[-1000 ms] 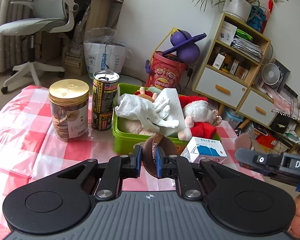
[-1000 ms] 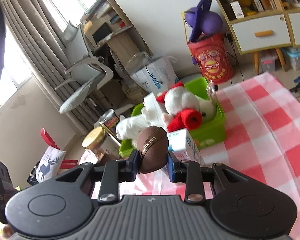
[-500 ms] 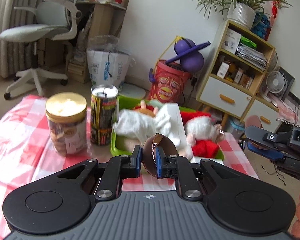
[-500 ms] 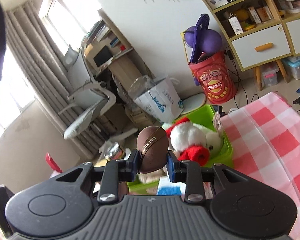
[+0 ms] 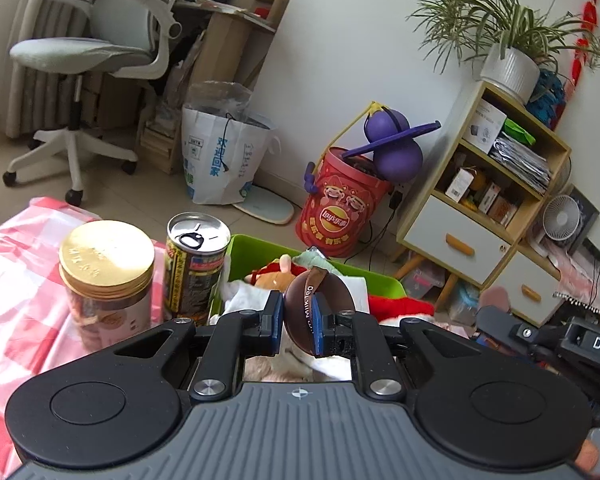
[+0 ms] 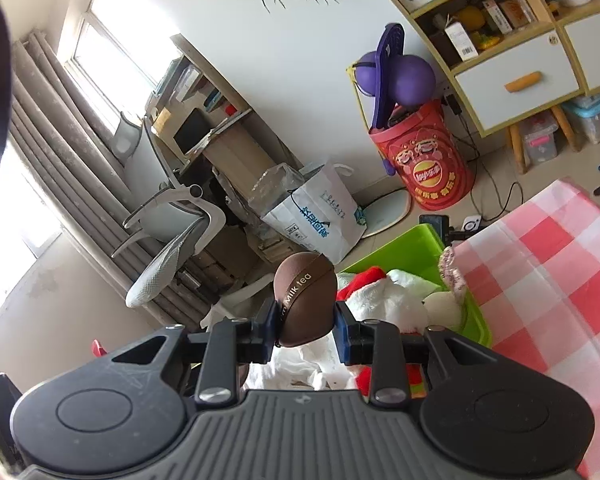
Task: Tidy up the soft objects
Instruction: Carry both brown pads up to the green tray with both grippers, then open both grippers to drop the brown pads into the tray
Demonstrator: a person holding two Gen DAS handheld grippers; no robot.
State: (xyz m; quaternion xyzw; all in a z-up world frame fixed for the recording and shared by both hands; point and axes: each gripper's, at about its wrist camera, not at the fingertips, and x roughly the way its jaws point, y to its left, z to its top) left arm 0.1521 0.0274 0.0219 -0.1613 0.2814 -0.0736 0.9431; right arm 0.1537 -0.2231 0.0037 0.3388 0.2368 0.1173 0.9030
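Brown ball (image 5: pixel 320 312) pinched by both hand-held grippers, left (image 5: pixel 296 322) and right (image 6: pixel 303 326), above green bin's rim (image 5: pixel 260 245).

This is a lived-in room of a home. A table with a red-and-white checked cloth (image 5: pixel 16 280) stands on a tiled floor. By the curtains is a grey office chair (image 5: pixel 88 52) near a cluttered desk. At the white wall stand a wooden shelf unit with drawers (image 5: pixel 488 216), a potted plant (image 5: pixel 510 68), a small fan (image 5: pixel 562 222) and a red Lay's bucket (image 5: pixel 342 208).
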